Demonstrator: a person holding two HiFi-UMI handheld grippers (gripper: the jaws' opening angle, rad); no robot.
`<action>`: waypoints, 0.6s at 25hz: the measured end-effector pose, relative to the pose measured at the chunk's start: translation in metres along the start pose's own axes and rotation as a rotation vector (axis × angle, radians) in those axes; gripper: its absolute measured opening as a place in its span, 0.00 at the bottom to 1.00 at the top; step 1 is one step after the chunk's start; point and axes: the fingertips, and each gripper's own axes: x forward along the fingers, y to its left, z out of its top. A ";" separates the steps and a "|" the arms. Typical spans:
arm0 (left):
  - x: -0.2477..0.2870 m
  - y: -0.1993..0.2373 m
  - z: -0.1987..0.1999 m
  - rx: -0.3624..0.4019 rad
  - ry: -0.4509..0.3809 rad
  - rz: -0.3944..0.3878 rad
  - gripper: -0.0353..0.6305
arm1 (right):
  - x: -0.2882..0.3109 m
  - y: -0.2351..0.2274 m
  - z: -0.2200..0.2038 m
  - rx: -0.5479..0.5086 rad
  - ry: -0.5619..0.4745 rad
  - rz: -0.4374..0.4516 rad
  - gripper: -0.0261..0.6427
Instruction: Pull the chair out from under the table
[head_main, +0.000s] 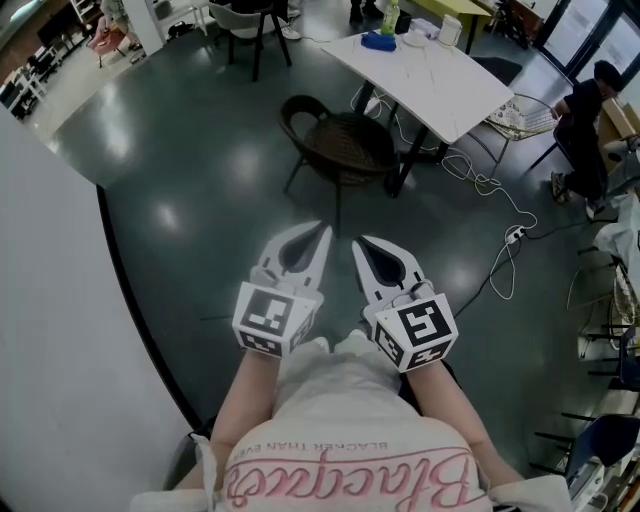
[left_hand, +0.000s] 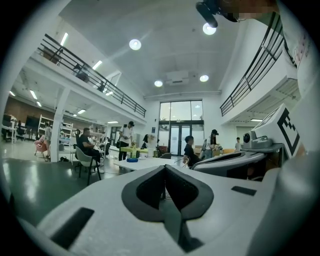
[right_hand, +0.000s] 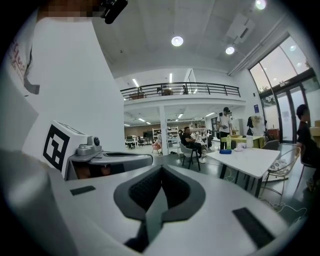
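Observation:
A dark wicker chair stands on the grey floor with its seat partly under the near edge of a white table. Both grippers hang in front of me, well short of the chair and touching nothing. My left gripper is shut and empty, pointing toward the chair. My right gripper sits beside it, also shut and empty. In the left gripper view the left gripper has its jaws together, with the table far ahead. The right gripper shows the same, the table at its right.
A white cable and a power strip trail over the floor right of the chair. A wire chair stands at the table's far side, a person in black beyond it. A pale wall runs along my left.

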 end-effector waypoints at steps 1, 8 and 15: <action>0.000 0.003 -0.001 -0.003 0.000 0.003 0.06 | 0.003 0.000 0.000 0.001 0.000 0.001 0.04; 0.011 0.020 -0.014 -0.019 0.007 0.028 0.06 | 0.024 -0.011 -0.009 0.008 0.012 0.016 0.04; 0.051 0.043 -0.018 -0.026 0.024 0.060 0.06 | 0.057 -0.045 -0.011 0.021 0.018 0.041 0.04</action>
